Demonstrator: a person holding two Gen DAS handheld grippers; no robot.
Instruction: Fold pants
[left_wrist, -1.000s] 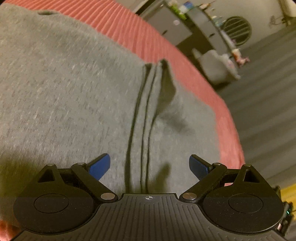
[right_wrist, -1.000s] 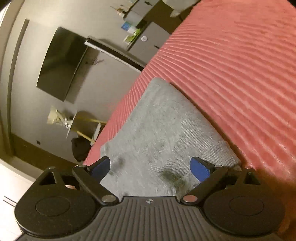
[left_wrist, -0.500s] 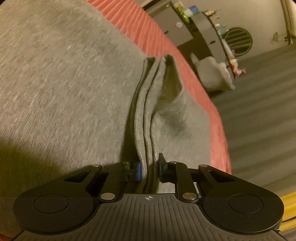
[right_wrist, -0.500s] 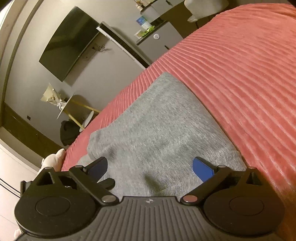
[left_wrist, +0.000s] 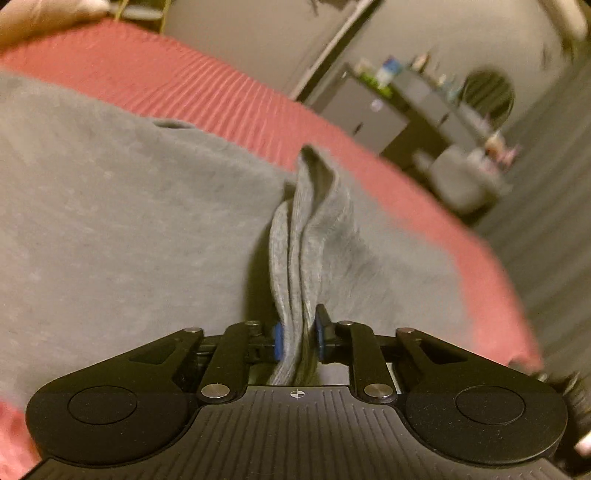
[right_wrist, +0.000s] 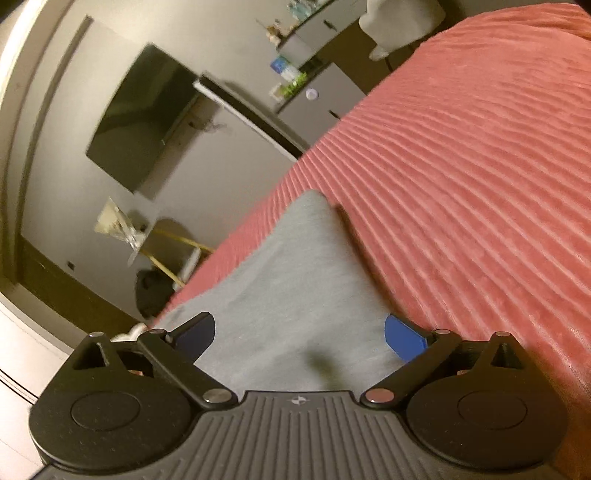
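Pinching a bunched ridge of grey pants (left_wrist: 129, 221) in left gripper (left_wrist: 298, 341); right gripper (right_wrist: 299, 334) (jaws apart) above them, on red bedspread (right_wrist: 461, 166).

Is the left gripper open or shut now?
Shut: the left gripper clamps a bunched ridge of the grey pants between its blue pads.

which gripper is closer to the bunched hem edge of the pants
Left. The left gripper is clamped on the hem edge; the right gripper hangs open above flat pants.
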